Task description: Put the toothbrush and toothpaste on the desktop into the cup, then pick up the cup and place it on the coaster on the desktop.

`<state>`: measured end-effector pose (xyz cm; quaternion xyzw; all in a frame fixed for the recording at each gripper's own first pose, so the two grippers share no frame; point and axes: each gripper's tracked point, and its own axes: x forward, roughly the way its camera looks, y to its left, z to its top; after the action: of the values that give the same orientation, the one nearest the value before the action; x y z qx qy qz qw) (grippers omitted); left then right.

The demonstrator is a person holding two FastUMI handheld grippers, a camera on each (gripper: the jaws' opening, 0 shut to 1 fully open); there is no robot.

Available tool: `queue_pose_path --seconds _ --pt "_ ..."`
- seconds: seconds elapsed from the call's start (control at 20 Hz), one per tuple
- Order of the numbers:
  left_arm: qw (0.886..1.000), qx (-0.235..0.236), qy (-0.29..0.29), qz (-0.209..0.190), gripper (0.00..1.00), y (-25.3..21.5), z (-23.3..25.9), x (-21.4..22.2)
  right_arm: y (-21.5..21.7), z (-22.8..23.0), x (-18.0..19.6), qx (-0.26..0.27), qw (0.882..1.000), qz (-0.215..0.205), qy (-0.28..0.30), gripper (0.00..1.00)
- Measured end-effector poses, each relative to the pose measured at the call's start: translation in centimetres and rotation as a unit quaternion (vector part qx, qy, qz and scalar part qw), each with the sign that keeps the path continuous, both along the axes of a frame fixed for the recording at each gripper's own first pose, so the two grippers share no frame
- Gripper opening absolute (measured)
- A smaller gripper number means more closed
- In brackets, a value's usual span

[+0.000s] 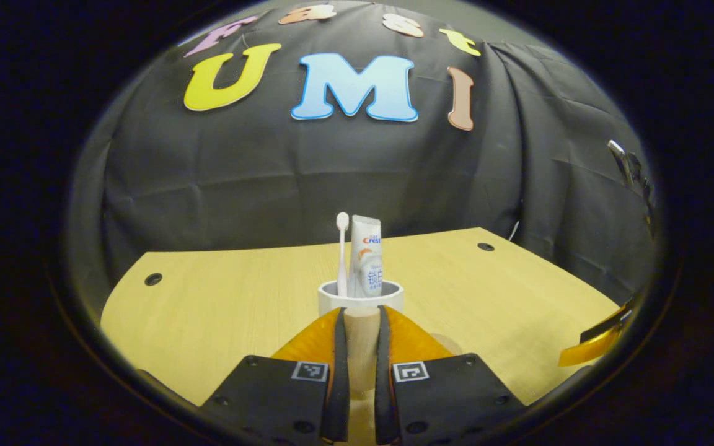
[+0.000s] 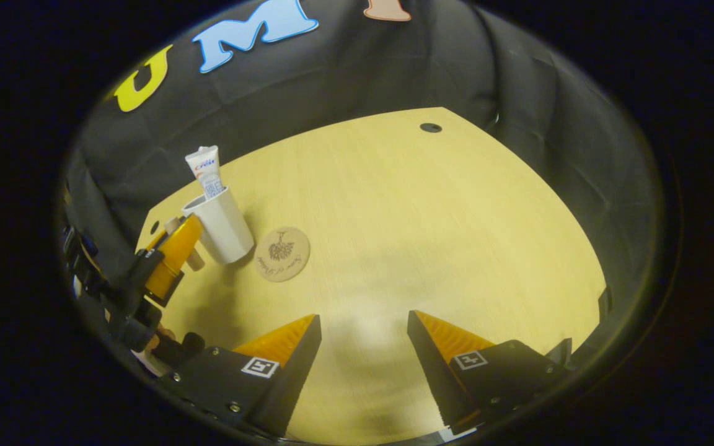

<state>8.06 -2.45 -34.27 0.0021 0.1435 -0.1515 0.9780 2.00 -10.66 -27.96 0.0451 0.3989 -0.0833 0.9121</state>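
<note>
The cup's handle point(image 1: 361, 328) is pinched by the left gripper point(image 1: 361, 319); the right gripper point(image 2: 363, 331) is spread wide, nothing held, coaster point(image 2: 281, 254) at 11 o'clock.

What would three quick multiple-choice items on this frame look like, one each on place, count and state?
1. Where is the cup relative to the coaster?
A. On it
B. Beside it
C. Far across the desktop

2. How many items stand in the cup?
A. None
B. One
C. Two

3. What state is the right gripper in?
A. Open
B. Shut on the toothpaste
C. Shut on the coaster

1 B: the right gripper view shows the cup next to the coaster, whose top is bare.
2 C: the toothbrush and toothpaste both stand in it.
3 A: the right gripper has its fingers spread apart, with nothing between them.
</note>
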Motion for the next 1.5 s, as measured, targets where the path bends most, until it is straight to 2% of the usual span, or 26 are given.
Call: queue_pose_path --seconds 0.35,0.55,0.95,1.05,1.1,1.15,1.2,1.25,1.3,1.45,1.5 --pt "0.998 -0.007 -0.06 -0.008 0.24 -0.6 1.8 0.2 0.2 -3.6 -2.3 0.017 0.999 0.006 0.031 0.83" --pt "0.996 0.01 -0.084 -0.012 0.24 -1.7 2.2 1.0 0.2 -4.3 -2.6 0.016 0.999 0.015 0.033 0.83" --pt "0.993 0.007 -0.117 -0.02 0.23 -4.5 4.0 2.0 -2.1 -5.9 -3.6 0.022 0.999 0.007 0.046 0.83" --pt "0.992 0.003 -0.121 -0.027 0.23 -5.7 4.6 2.1 -2.4 -5.9 -3.6 0.026 0.999 0.004 0.045 0.83" --pt "0.992 0.001 -0.122 -0.031 0.19 -6.7 4.7 2.0 -2.7 -5.8 -3.7 0.026 0.999 0.005 0.044 0.83" --pt "0.992 0.001 -0.123 -0.036 0.23 -7.5 4.7 2.0 -2.9 -5.6 -3.7 0.027 0.999 0.006 0.043 0.83" --pt "0.992 0.001 -0.123 -0.041 0.19 -8.4 4.7 2.1 -3.1 -5.4 -3.8 0.028 0.999 0.005 0.041 0.83" --pt "0.991 0.001 -0.122 -0.046 0.23 -9.2 4.7 2.2 -3.5 -5.1 -3.9 0.029 0.999 0.005 0.039 0.84" --pt "0.991 0.001 -0.121 -0.05 0.19 -9.9 4.6 2.0 -4.0 -4.7 -4.0 0.031 0.999 0.003 0.038 0.83" --pt "0.992 0.002 -0.115 -0.057 0.23 -11.3 3.7 2.2 -3.5 -4.5 -4.3 0.035 0.999 -0.003 0.036 0.83" --pt "0.992 0.003 -0.112 -0.057 0.19 -11.5 3.3 2.4 -3.5 -4.3 -4.4 0.036 0.999 -0.005 0.035 0.84"
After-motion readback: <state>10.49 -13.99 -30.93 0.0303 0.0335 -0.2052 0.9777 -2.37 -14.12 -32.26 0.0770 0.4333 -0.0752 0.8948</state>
